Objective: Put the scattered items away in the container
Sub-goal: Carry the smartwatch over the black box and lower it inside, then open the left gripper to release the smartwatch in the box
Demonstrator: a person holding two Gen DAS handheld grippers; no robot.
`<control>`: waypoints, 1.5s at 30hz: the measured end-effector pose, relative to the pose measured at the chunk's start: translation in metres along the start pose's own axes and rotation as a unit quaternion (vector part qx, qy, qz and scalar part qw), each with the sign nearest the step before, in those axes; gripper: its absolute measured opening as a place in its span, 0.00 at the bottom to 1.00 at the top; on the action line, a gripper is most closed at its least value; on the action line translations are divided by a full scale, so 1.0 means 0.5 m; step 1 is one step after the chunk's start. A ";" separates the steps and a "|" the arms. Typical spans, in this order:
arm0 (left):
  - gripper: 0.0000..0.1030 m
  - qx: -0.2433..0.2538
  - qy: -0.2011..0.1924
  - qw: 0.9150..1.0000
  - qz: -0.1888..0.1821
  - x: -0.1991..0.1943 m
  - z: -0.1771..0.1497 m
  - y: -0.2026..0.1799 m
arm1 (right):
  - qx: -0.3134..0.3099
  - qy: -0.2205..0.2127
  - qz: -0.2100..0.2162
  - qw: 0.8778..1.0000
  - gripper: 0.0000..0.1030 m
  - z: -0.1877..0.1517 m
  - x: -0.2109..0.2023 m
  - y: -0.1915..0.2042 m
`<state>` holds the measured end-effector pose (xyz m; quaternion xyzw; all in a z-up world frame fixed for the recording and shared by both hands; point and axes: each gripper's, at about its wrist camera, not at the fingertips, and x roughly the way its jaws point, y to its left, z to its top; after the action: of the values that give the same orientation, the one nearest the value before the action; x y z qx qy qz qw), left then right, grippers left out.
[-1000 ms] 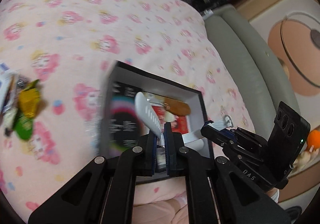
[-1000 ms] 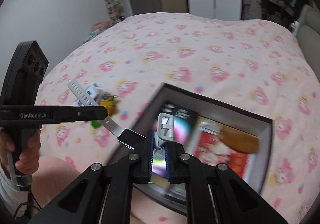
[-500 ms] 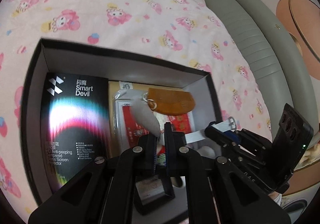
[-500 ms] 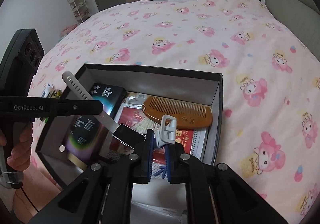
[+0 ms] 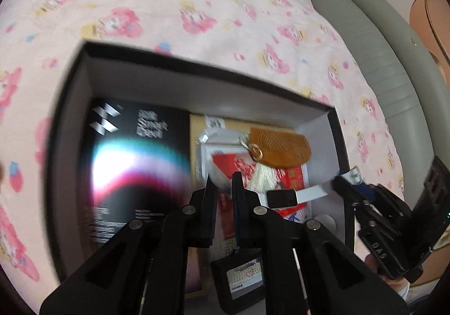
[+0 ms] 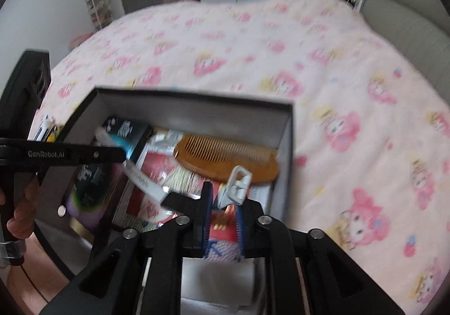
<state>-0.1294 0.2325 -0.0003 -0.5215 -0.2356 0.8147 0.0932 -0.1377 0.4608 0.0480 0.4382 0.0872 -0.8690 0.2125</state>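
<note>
A smartwatch (image 5: 281, 198) with a white strap (image 6: 143, 180) hangs just above the open black box (image 5: 197, 64) on the pink bed. My left gripper (image 5: 222, 177) has its fingers slightly apart, with the perforated strap end loose between them. In the right wrist view my right gripper (image 6: 223, 194) is also parted, and the buckle end (image 6: 237, 182) stands between its blue pads with a gap at its left. In the box (image 6: 197, 95) lie a wooden comb (image 5: 281, 146), a black "Smart Devil" carton (image 5: 135, 160) and a red packet (image 5: 247, 163).
Small snack packets (image 6: 47, 129) lie on the bedspread left of the box. A hand (image 6: 19, 219) holds the left gripper's handle. The grey padded headboard (image 5: 379, 61) runs along the bed's right side. A small black framed item (image 5: 242, 284) sits at the box's near end.
Both grippers carried the watch from beside the box to over its inside and lower. The gaps between both pairs of fingers are wider than half a second ago.
</note>
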 end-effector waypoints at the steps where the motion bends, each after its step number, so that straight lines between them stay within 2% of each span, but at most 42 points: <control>1: 0.06 0.002 -0.010 1.000 0.008 -0.012 0.000 0.000 | 0.002 -0.013 -0.003 1.000 0.20 0.001 -0.011 -0.002; 4: 0.06 0.010 -0.036 0.999 0.030 -0.041 -0.002 -0.002 | 0.012 -0.031 -0.004 0.999 0.30 0.002 -0.029 -0.010; 10: 0.07 0.013 -0.047 0.998 0.041 -0.050 -0.005 -0.002 | 0.029 -0.059 -0.012 0.998 0.30 0.006 -0.064 -0.032; 14: 0.06 0.009 -0.080 0.995 0.058 -0.069 -0.001 -0.003 | 0.044 -0.053 0.020 0.997 0.30 0.012 -0.073 -0.048; 21: 0.09 0.036 -0.018 0.998 0.047 -0.010 -0.017 -0.024 | 0.012 0.005 0.050 0.999 0.29 -0.003 -0.032 -0.012; 29: 0.09 0.064 0.049 0.996 0.039 0.056 -0.036 -0.047 | -0.003 0.070 0.095 0.993 0.30 -0.031 0.006 0.017; 32: 0.09 0.066 0.061 0.995 0.041 0.070 -0.041 -0.048 | -0.010 0.089 0.086 0.992 0.28 -0.041 0.023 0.020; 39: 0.09 0.051 0.072 0.995 0.037 0.083 -0.040 -0.041 | 0.000 0.090 0.075 0.993 0.28 -0.036 0.026 0.012; 43: 0.09 0.052 0.066 0.996 0.032 0.075 -0.038 -0.046 | -0.025 0.062 0.105 0.992 0.28 -0.027 -0.019 0.036; 45: 0.09 0.049 0.072 0.996 0.034 0.084 -0.036 -0.043 | -0.026 0.077 0.117 0.990 0.28 -0.031 -0.006 0.042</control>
<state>-0.1338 0.2731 -0.0301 -0.5816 -0.1703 0.7880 0.1081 -0.1156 0.4480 0.0418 0.5056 0.0742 -0.7989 0.3173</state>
